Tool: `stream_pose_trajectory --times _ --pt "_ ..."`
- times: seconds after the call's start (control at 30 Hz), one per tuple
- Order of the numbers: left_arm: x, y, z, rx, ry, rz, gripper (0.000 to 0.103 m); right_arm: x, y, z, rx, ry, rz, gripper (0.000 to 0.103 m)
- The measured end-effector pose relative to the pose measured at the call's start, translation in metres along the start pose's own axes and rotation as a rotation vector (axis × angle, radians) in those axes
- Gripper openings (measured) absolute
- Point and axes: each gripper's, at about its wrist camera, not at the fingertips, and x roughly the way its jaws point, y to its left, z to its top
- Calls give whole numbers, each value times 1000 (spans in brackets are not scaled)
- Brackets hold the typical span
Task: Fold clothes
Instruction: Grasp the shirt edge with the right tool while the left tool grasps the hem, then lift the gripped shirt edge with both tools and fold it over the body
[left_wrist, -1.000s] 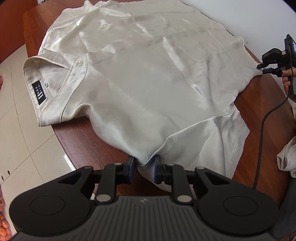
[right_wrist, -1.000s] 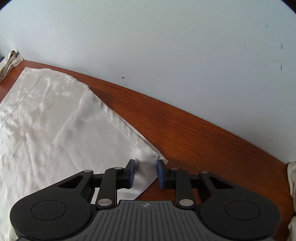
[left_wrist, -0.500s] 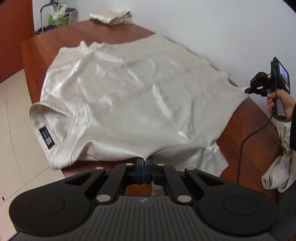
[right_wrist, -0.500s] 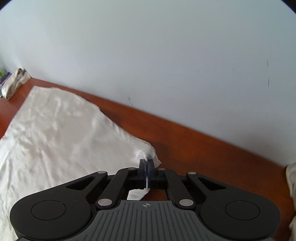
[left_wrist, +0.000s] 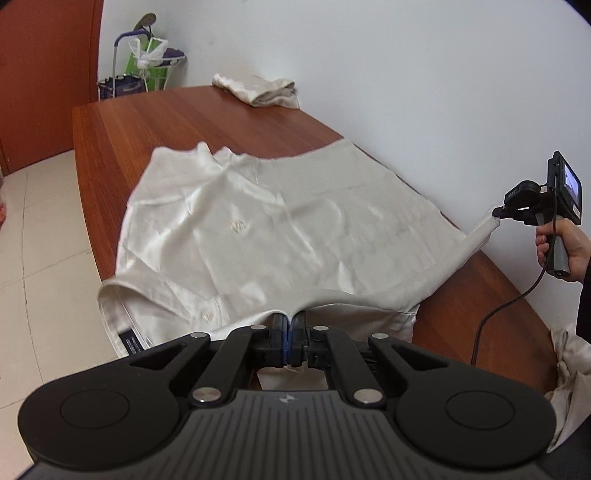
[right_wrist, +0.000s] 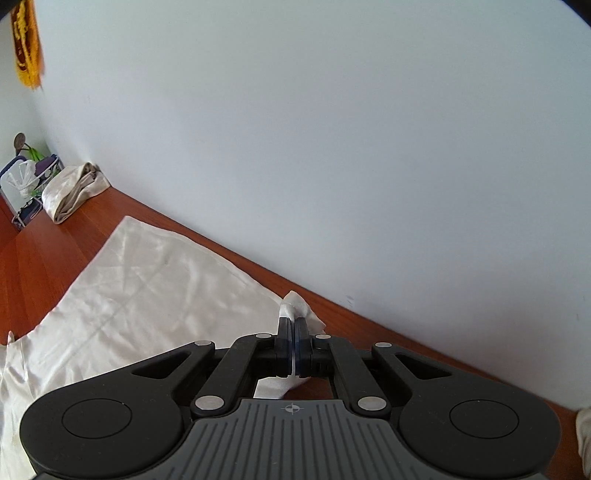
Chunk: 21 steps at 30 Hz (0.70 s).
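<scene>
I've got the left gripper (left_wrist: 289, 325) clamped tight on the near edge of the cream shirt (left_wrist: 280, 229), jaws closed with fabric pinched between the blue pads, right by the shoulder next to the collar (left_wrist: 122, 314) and its dark label (left_wrist: 132, 341). Over on the right gripper (right_wrist: 293, 326), same story: jaws closed on a corner of the shirt's hem, a little peak of cloth poking up past the fingertips. From the left wrist view I can see that corner pulled up off the table (left_wrist: 155, 122), stretched taut toward the gripper in the person's hand (left_wrist: 565, 249) near the white wall (right_wrist: 332, 129). The rest of the shirt lies spread across the reddish wooden tabletop, collar end hanging slightly over the near left edge. A folded cream garment (left_wrist: 258, 90) sits at the far end, and another crumpled one (left_wrist: 569, 373) at the right edge.
</scene>
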Motion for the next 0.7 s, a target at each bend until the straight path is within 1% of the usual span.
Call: stream_pose_trajectory --times 0.13,0.37,0.53,0.63,0.7 --pt "11 22 24 -20 -8 -7 3 12 35 21 -21 -24 7 4" --pt "42 77 66 -71 4 -46 3 42 102 49 -34 -42 -11 4" --pt "64 112 102 -55 14 -91 3 73 152 68 -27 -49 -33 4" --pt "79 131 123 -42 7 -95 3 90 181 81 -33 -51 -35 4" --pt "91 146 134 -63 21 -90 3 104 201 89 -41 -47 -37 4"
